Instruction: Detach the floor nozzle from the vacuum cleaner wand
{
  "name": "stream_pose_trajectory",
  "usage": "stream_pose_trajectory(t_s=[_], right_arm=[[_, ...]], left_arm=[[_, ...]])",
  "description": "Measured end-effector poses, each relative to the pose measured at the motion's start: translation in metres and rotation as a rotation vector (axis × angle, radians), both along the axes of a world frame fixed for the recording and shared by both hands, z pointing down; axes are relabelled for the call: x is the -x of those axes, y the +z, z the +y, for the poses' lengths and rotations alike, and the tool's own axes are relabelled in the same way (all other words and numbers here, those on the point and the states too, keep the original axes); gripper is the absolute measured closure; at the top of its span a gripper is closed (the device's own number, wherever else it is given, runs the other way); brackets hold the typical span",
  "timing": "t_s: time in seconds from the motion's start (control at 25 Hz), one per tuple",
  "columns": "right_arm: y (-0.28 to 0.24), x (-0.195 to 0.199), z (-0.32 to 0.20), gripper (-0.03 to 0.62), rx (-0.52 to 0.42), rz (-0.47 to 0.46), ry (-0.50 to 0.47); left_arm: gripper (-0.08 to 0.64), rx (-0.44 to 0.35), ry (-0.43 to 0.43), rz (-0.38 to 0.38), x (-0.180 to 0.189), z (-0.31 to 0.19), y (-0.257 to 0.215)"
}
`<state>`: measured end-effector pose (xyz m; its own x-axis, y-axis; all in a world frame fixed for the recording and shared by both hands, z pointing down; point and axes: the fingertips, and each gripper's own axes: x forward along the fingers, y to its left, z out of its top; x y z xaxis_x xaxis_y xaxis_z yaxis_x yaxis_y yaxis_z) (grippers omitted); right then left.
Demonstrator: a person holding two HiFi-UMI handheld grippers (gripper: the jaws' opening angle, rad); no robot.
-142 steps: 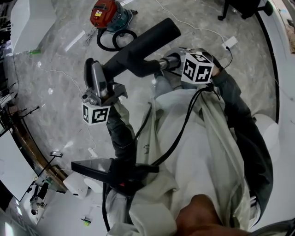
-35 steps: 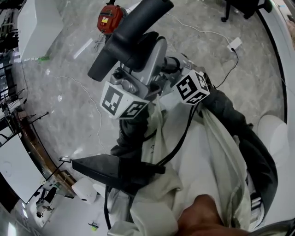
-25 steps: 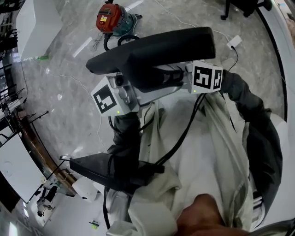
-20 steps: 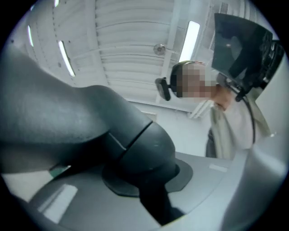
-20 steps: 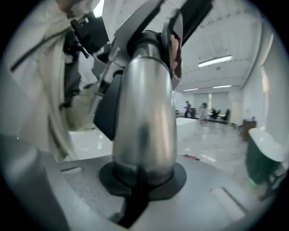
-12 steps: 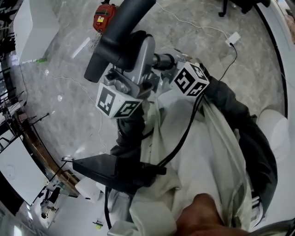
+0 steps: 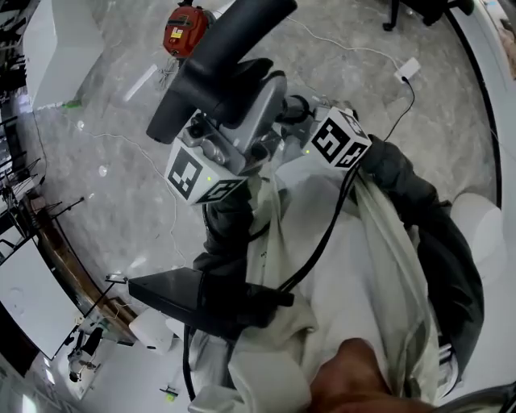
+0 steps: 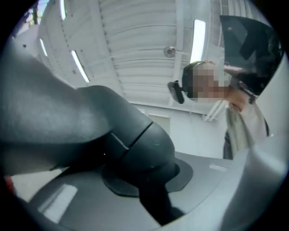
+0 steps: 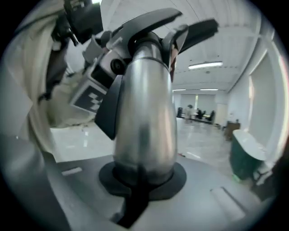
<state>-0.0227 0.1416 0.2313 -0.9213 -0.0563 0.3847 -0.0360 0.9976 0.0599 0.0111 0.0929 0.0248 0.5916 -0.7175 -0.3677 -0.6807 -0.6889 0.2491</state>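
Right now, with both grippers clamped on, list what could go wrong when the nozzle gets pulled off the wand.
1. The right gripper pinches the smooth, round silver wand; it may slip or twist under a pull.
2. The left gripper holds the floor nozzle only by its dark neck, well above the floor; a sudden release could swing or drop it.
3. The black cable trailing across the person's coat might snag.

A large open-plan office or lab hall: polished marble-look floor, strip lights on a white slatted ceiling, white counters, an office-chair base, cables trailing loose
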Motion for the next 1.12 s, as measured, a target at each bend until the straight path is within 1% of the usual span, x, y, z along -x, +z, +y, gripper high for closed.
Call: stream_pose_trajectory(t_s=[0.04, 0.08, 0.12, 0.16, 0.2, 0.24, 0.28, 0.4, 0.44, 0.48, 0.52, 0.56, 0.6, 0.72, 0.76, 0.84, 0.92, 0.96, 1.0, 1.04, 1.08, 1.12], right_arm=[[0.003, 0.002, -0.01, 0.555, -0.037, 0.028, 0.096], [0.006, 0.002, -0.015, 0.555, -0.058, 0.052, 0.155], [0.008, 0.002, -0.016, 0.555, -0.066, 0.067, 0.176], [0.01, 0.001, -0.014, 0.555, -0.064, 0.073, 0.162], [0.011, 0.001, -0.01, 0.555, -0.052, 0.071, 0.117], [0.011, 0.0, -0.002, 0.554, -0.033, 0.061, 0.046], [0.01, -0.002, 0.007, 0.552, -0.008, 0.046, -0.045], [0.005, -0.015, 0.044, 0.554, 0.108, -0.009, -0.365], [0.003, -0.021, 0.051, 0.554, 0.136, -0.024, -0.435], [0.002, -0.024, 0.054, 0.554, 0.149, -0.034, -0.465], [0.002, -0.025, 0.052, 0.554, 0.145, -0.038, -0.453], [0.003, -0.023, 0.045, 0.554, 0.128, -0.037, -0.402], [0.004, -0.021, 0.034, 0.554, 0.099, -0.03, -0.322], [0.007, -0.015, 0.002, 0.554, -0.002, 0.007, -0.028], [0.007, -0.014, -0.003, 0.554, -0.024, 0.018, 0.043], [0.01, -0.014, -0.009, 0.554, -0.051, 0.044, 0.132], [0.013, -0.016, -0.012, 0.554, -0.07, 0.068, 0.169], [0.014, -0.018, -0.012, 0.554, -0.076, 0.071, 0.166], [0.014, -0.019, -0.01, 0.554, -0.075, 0.07, 0.144], [0.015, -0.021, -0.005, 0.554, -0.067, 0.066, 0.102], [0.014, -0.023, 0.003, 0.554, -0.051, 0.06, 0.039], [0.013, -0.025, 0.013, 0.554, -0.025, 0.051, -0.047]], left_arm=[[0.482, 0.038, -0.075, 0.021, 0.011, -0.007, 0.003], [0.482, 0.067, -0.127, 0.032, 0.018, -0.01, 0.006], [0.482, 0.083, -0.154, 0.035, 0.022, -0.011, 0.008], [0.482, 0.085, -0.155, 0.032, 0.022, -0.01, 0.009], [0.482, 0.073, -0.13, 0.026, 0.019, -0.007, 0.009], [0.483, 0.048, -0.083, 0.016, 0.014, -0.002, 0.008], [0.485, 0.01, -0.014, 0.002, 0.006, 0.006, 0.006], [0.483, -0.125, 0.255, -0.075, -0.029, 0.04, 0.002], [0.483, -0.152, 0.316, -0.102, -0.039, 0.047, 0.002], [0.483, -0.163, 0.344, -0.119, -0.045, 0.05, 0.002], [0.483, -0.157, 0.337, -0.12, -0.047, 0.048, 0.004], [0.483, -0.138, 0.303, -0.107, -0.044, 0.042, 0.005], [0.482, -0.11, 0.248, -0.085, -0.039, 0.033, 0.005], [0.482, -0.019, 0.057, -0.016, -0.019, 0.006, 0.003], [0.482, 0.009, 0.007, -0.005, -0.012, 0.0, 0.005], [0.483, 0.059, -0.072, 0.011, -0.003, -0.005, 0.009], [0.483, 0.092, -0.132, 0.022, 0.003, -0.007, 0.013], [0.483, 0.094, -0.138, 0.024, 0.003, -0.006, 0.014], [0.483, 0.079, -0.116, 0.021, 0.0, -0.003, 0.014], [0.483, 0.048, -0.066, 0.014, -0.006, 0.002, 0.012], [0.485, 0.002, 0.008, 0.002, -0.014, 0.011, 0.008], [0.485, -0.049, 0.1, -0.016, -0.023, 0.023, 0.005]])
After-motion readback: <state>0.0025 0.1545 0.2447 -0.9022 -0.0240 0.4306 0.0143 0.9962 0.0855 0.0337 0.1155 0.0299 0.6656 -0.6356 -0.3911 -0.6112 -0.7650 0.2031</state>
